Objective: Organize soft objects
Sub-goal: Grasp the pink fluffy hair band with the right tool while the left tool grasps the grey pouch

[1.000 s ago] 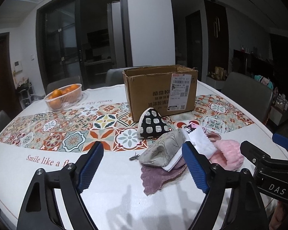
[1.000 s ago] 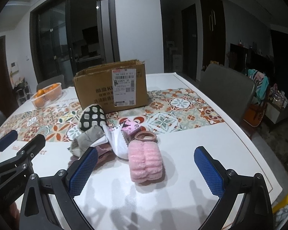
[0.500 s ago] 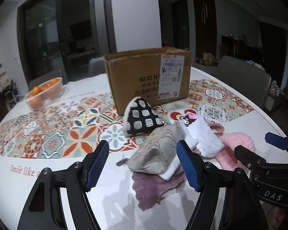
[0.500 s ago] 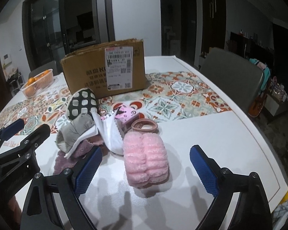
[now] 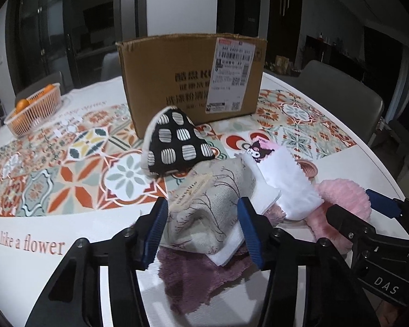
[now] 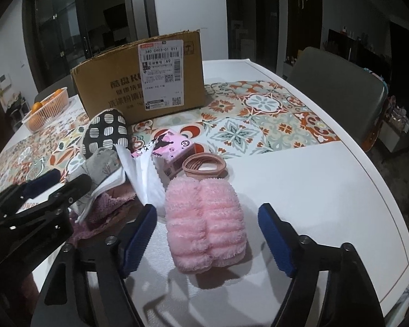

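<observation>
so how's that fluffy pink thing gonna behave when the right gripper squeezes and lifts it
The fluffy pink thing looks plush and ribbed, so it will probably squash a good deal as the right gripper, whose jaws are closing around it with gaps left on both sides, presses in. It is likely light for its bulk. The fuzzy pile should grip rather than slip, though its ends may sag.

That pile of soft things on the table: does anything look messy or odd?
Yes. The grey printed fabric pouch lies tilted on a folded white cloth and a crumpled mauve fluffy towel, all overlapping. The fluffy pink ribbed roll sits apart. The brown cardboard box has a ragged top edge.
</observation>
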The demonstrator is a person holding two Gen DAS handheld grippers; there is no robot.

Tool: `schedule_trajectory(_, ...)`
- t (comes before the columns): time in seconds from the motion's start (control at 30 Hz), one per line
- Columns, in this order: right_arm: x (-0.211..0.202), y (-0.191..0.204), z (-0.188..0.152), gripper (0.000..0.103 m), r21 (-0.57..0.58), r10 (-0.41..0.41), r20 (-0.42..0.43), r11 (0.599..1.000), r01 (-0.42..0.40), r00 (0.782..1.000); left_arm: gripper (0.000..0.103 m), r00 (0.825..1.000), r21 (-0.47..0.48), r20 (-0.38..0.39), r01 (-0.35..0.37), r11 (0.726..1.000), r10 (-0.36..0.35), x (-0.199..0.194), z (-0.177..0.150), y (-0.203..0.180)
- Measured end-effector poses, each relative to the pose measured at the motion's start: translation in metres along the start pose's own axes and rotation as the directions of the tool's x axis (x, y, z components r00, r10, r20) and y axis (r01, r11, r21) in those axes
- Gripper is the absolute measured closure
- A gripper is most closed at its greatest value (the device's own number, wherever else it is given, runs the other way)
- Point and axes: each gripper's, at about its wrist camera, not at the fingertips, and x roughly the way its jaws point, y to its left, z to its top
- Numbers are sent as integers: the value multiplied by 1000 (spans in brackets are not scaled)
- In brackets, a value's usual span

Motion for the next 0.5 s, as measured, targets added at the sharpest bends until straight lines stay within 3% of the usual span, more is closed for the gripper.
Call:
schedule_trajectory(0.27,5,0,1,51,-15,1,-14,1000,-1,1000,77,1000,-13,-17,19,1000,-19,5,-5,0)
schedule_trajectory(0.5,-2,1,2,58,-39,-11,12,999,12,1000,83,1000,-22,9,-1,1000,1,-4,-5,-1)
